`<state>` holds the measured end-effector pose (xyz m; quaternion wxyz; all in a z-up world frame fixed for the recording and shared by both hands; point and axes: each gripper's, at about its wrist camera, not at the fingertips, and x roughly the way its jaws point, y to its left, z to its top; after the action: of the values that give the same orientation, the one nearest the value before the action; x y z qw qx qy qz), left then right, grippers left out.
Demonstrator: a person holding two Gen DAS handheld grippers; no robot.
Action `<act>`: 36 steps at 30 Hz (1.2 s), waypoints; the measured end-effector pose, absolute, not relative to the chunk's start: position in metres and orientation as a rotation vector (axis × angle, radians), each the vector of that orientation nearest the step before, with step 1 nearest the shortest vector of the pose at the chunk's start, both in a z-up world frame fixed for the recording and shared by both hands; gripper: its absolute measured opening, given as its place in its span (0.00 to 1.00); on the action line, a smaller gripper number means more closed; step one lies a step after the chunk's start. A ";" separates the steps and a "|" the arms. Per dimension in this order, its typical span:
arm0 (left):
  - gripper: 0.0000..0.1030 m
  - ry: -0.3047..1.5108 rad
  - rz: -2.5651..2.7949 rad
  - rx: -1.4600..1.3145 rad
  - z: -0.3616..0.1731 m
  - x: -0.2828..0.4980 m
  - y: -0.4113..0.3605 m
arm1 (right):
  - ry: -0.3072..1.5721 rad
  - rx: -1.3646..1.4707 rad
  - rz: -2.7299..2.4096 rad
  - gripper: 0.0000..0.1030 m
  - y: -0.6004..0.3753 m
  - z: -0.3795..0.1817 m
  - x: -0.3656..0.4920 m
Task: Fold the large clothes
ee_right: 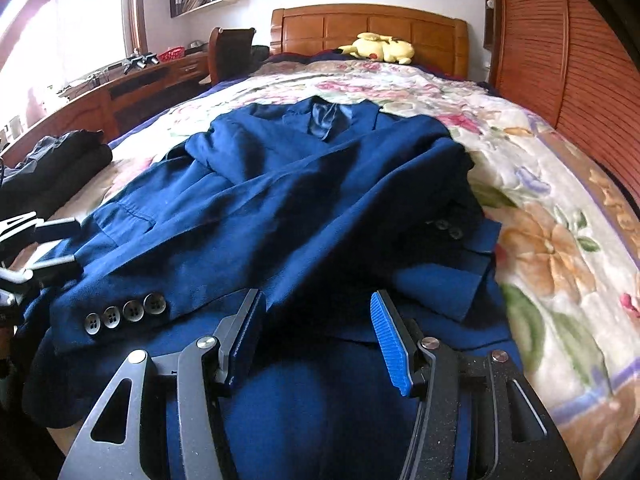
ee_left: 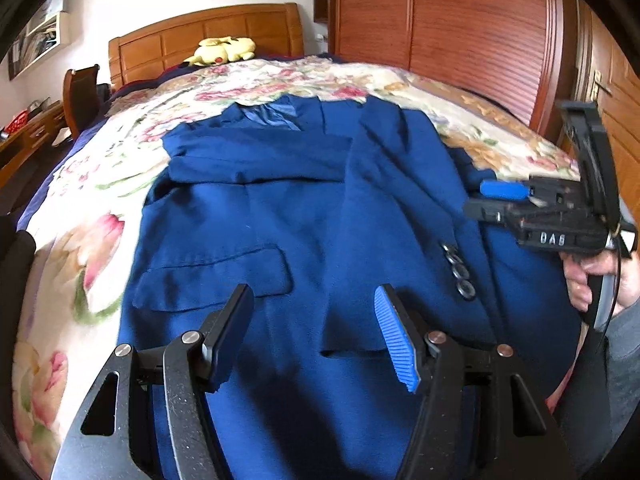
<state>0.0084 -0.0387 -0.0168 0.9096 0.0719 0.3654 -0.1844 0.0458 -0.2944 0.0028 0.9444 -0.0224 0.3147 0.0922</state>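
One blue suit jacket (ee_left: 280, 208) lies spread on the floral blanket (ee_left: 80, 248) of the bed, collar toward the wooden headboard (ee_left: 208, 36), both sleeves folded across its front. Four cuff buttons (ee_right: 124, 312) show on the sleeve nearest the right wrist camera. Both grippers hover over the jacket's near hem with jaws standing apart and nothing between them: the left gripper (ee_left: 316, 332) and the right gripper (ee_right: 316, 336). A yellow plush toy (ee_right: 378, 48) rests by the headboard, and a wooden wardrobe (ee_left: 460, 28) stands beside the bed.
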 end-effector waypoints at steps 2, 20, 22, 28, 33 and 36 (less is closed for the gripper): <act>0.62 0.766 -0.379 0.166 -0.021 0.008 -0.044 | 0.630 -0.049 0.179 0.55 -0.295 0.003 0.042; 0.08 0.819 -0.466 0.127 -0.031 0.004 -0.054 | 0.581 -0.026 0.148 0.55 -0.304 0.007 0.030; 0.06 0.792 -0.467 0.117 -0.021 0.005 -0.051 | 0.577 -0.023 0.148 0.55 -0.305 0.007 0.030; 0.05 0.675 -0.396 0.098 0.024 0.018 -0.027 | 0.570 -0.008 0.152 0.55 -0.309 0.008 0.032; 0.05 0.635 -0.310 0.109 0.046 0.045 0.001 | 0.568 -0.009 0.150 0.55 -0.309 0.008 0.037; 0.04 0.617 -0.240 0.109 0.052 0.062 0.022 | 0.566 -0.012 0.153 0.55 -0.308 0.008 0.039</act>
<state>0.0620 0.0219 0.0521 0.9442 0.0534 0.3029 -0.1176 0.0391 -0.3078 0.0081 0.9573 -0.0061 0.2792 0.0752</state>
